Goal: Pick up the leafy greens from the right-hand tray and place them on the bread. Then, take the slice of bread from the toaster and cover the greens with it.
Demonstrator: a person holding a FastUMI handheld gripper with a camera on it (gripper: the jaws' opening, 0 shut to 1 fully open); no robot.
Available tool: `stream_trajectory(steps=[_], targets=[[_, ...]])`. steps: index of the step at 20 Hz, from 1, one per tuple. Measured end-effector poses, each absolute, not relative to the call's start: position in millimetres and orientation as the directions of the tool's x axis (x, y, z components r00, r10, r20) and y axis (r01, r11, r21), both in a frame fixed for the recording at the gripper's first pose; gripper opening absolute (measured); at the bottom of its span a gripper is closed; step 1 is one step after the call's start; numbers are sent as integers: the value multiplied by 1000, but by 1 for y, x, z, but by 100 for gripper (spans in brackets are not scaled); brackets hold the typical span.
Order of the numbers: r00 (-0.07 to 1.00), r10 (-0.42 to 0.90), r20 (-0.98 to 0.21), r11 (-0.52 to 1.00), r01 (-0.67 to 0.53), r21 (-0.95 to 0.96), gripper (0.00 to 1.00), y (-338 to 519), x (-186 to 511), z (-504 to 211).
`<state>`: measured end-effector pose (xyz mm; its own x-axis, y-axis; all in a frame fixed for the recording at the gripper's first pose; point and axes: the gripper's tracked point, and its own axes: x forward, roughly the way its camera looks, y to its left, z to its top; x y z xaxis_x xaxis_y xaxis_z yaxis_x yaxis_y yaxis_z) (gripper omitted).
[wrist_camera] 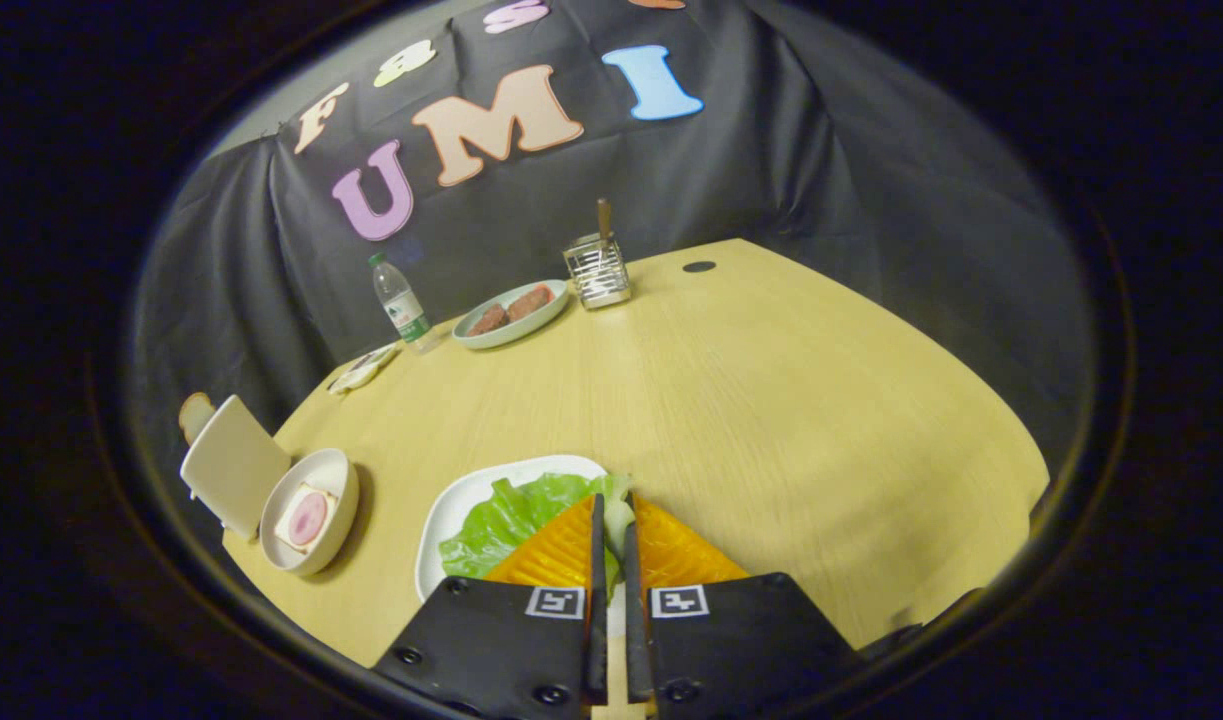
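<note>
1. The gripper (612, 520) has its fingers drawn almost together, pinching the pale stem edge of the leafy greens (506, 520).
2. The greens lie on a white tray (451, 515) on the wooden table (771, 420).
3. To the left, a bowl (311, 510) holds bread (306, 518) with a pink slice on it, just beside the toaster (233, 462).
4. Farther off stand a water bottle (403, 305), a sausage plate (511, 312) and a wire holder (597, 270).

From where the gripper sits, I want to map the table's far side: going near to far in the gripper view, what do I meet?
Gripper shut on leafy greens on the white tray → bowl with bread → small flat dish → water bottle → plate with sausages → wire holder.
</note>
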<state>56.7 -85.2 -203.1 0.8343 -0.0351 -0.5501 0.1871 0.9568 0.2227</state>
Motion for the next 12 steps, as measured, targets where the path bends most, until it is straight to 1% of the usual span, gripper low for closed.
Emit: stream_trajectory(steps=[1, 4, 6, 7, 9, 12], targets=[[843, -36, -536, 960, 179, 217, 10, -84, 56, -199], [874, -13, -485, 959, 149, 242, 10, -75, 58, -180], [893, -5, -450, 945, 151, 290, 8, -72, 61, -164], [894, 10, -448, 945, 137, 295, 6, -69, 61, -168], [899, 3, -439, 941, 147, 306, 4, -68, 62, -166], [907, 18, -422, 934, 135, 331, 3, -58, 64, -155]])
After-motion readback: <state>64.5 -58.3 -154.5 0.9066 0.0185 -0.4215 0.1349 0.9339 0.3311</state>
